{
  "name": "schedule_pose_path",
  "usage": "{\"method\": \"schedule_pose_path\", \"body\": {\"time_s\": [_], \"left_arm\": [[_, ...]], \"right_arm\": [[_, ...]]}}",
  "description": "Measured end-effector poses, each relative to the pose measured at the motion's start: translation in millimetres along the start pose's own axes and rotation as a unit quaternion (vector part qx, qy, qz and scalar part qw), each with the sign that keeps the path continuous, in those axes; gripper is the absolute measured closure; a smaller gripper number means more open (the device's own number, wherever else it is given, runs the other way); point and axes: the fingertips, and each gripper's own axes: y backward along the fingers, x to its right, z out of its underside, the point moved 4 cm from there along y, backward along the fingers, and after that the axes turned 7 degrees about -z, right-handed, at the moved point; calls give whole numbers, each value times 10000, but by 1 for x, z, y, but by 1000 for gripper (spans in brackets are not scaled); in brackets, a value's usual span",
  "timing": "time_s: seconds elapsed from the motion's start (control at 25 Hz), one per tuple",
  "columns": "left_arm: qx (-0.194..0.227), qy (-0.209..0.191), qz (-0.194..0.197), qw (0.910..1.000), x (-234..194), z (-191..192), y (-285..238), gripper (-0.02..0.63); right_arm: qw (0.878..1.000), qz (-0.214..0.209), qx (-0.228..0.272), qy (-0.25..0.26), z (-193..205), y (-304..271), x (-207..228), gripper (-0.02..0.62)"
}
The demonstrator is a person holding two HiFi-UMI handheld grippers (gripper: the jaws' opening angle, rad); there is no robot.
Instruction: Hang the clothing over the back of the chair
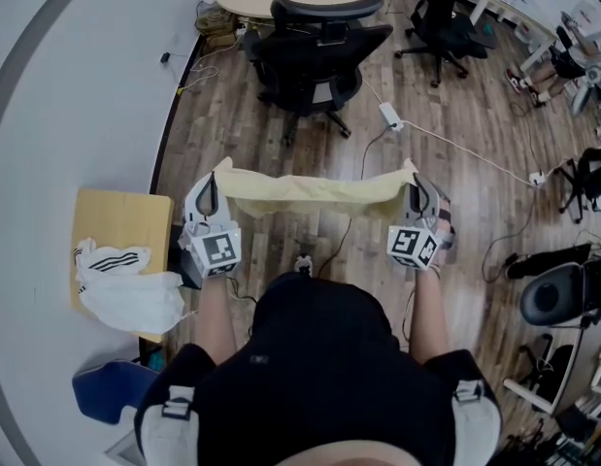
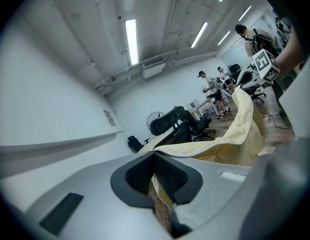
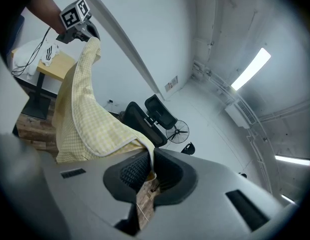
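I hold the yellow clothing [image 1: 310, 192] stretched in the air, well short of the chair [image 1: 315, 51], so nothing is draped yet. My left gripper [image 1: 211, 194] and right gripper [image 1: 417, 198] each pinch one end, jaws closed on cloth. Its long axis runs side to side, broadside to the chair's back.

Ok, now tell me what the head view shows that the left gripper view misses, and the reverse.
Head view only: the wooden side table with white clothing on it. Left gripper view only: ceiling lights, people standing far off, and the left gripper with its jaws shut on the yellow cloth. Both: that cloth and the black office chair.
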Motion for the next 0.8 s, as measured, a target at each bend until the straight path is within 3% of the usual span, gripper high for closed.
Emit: {"method": "schedule_pose_path", "body": {"time_s": [0.8], "left_arm": [[-9, 46, 208, 9998, -47, 52, -68, 606]], "right_arm": [[9997, 149, -158, -75, -42, -60, -28, 586]]}}
